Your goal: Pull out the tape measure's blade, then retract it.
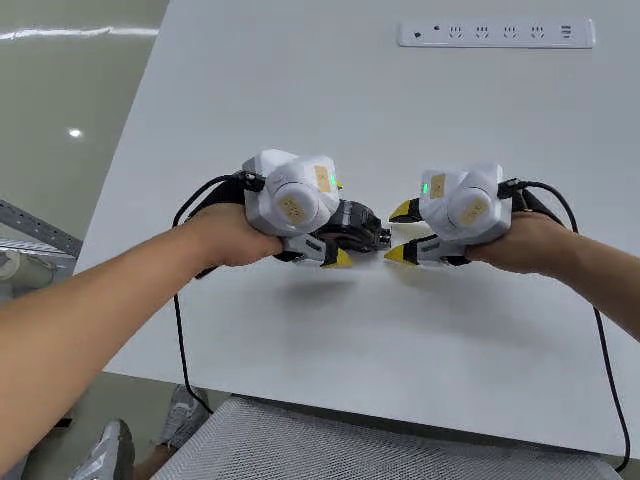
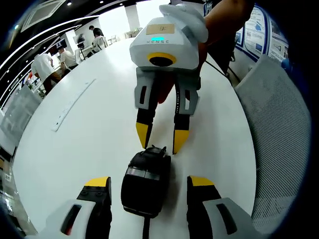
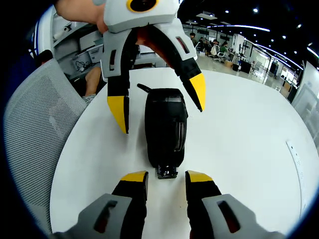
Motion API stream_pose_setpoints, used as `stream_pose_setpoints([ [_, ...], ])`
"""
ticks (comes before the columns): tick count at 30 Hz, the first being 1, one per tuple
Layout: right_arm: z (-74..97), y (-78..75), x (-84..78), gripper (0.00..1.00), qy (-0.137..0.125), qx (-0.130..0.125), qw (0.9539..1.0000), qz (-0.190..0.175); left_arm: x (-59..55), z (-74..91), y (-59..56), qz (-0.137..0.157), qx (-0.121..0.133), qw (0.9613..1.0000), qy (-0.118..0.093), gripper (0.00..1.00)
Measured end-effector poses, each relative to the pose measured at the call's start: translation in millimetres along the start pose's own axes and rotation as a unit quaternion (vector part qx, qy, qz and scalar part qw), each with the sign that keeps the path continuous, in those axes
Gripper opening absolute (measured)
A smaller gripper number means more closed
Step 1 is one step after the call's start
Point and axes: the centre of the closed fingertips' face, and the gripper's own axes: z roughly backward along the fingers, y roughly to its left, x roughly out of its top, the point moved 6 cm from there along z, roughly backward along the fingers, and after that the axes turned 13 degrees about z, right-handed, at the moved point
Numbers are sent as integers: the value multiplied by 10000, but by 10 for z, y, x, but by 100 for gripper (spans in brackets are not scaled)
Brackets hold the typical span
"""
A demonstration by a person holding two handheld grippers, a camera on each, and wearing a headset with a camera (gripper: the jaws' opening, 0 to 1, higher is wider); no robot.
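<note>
A black tape measure [image 1: 358, 224] lies on the white table [image 1: 300, 90] between the two grippers. My left gripper [image 1: 340, 222] is open, its yellow-tipped jaws straddling the tape measure's body [image 2: 146, 181] with a gap on each side. My right gripper [image 1: 400, 232] faces it from the right, also open. Its jaw tips sit either side of the blade's end hook [image 3: 167, 172] without closing on it. In the right gripper view, the left gripper [image 3: 158, 102] spans the case [image 3: 166, 124]. In the left gripper view, the right gripper [image 2: 160, 138] points at the hook end [image 2: 156, 149]. No blade is drawn out.
A white power strip [image 1: 495, 33] lies at the table's far right. A grey mesh chair [image 1: 380, 450] stands at the near edge. Black cables [image 1: 605, 360] trail from both grippers. The table's left edge [image 1: 125, 150] drops to the floor. People stand in the background [image 2: 47, 67].
</note>
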Motion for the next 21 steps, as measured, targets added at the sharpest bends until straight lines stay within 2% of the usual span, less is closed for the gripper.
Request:
stream_pose_setpoints([
  [4, -35, 15, -11, 23, 11, 80, 9999, 61, -3, -27, 5, -173, -16, 9998, 97, 55],
  [10, -43, 31, 6, 17, -9, 112, 9999, 88, -6, -84, 30, -298, -36, 9995, 133, 48],
  [18, -46, 16, 16, 13, -57, 126, 9999, 44, 1, -122, 44, -347, -33, 9993, 166, 44],
  [21, -45, 13, 19, 13, -63, 146, 9999, 54, 10, -115, 51, -364, -20, 9992, 155, 39],
])
